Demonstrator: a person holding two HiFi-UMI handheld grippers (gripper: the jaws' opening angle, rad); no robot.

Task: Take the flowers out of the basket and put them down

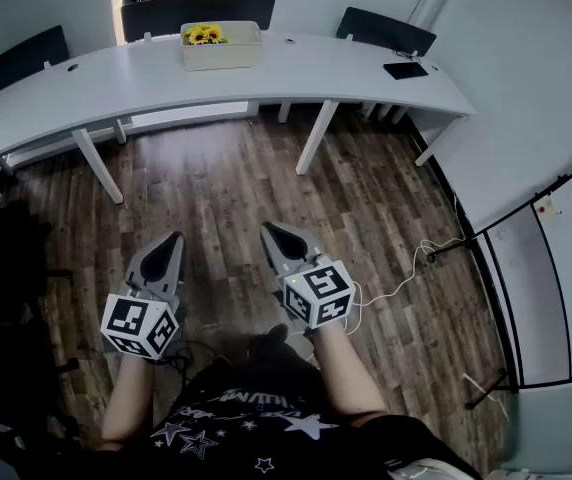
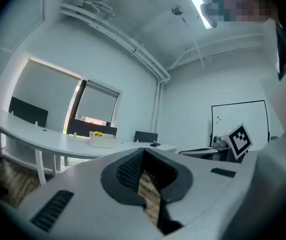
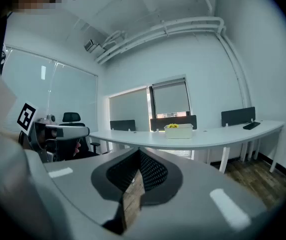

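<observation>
A cream basket [image 1: 222,48] stands on the long white curved table [image 1: 96,83] at the far side of the room, with yellow flowers [image 1: 204,35] sticking out of its top. Both grippers hang low over the wooden floor, far short of the table. My left gripper [image 1: 173,238] points toward the table with its jaws shut and nothing between them. My right gripper [image 1: 267,229] beside it is shut and empty too. The left gripper view shows the basket [image 2: 102,142] and flowers [image 2: 98,133] small in the distance; the right gripper view also has the basket [image 3: 179,131] and flowers [image 3: 172,125].
Black chairs [image 1: 198,10] stand behind the table and another [image 1: 18,58] at its left end. A dark flat device [image 1: 405,69] lies on the table's right part. A white cable [image 1: 406,278] runs over the floor at the right, next to a whiteboard [image 1: 551,268].
</observation>
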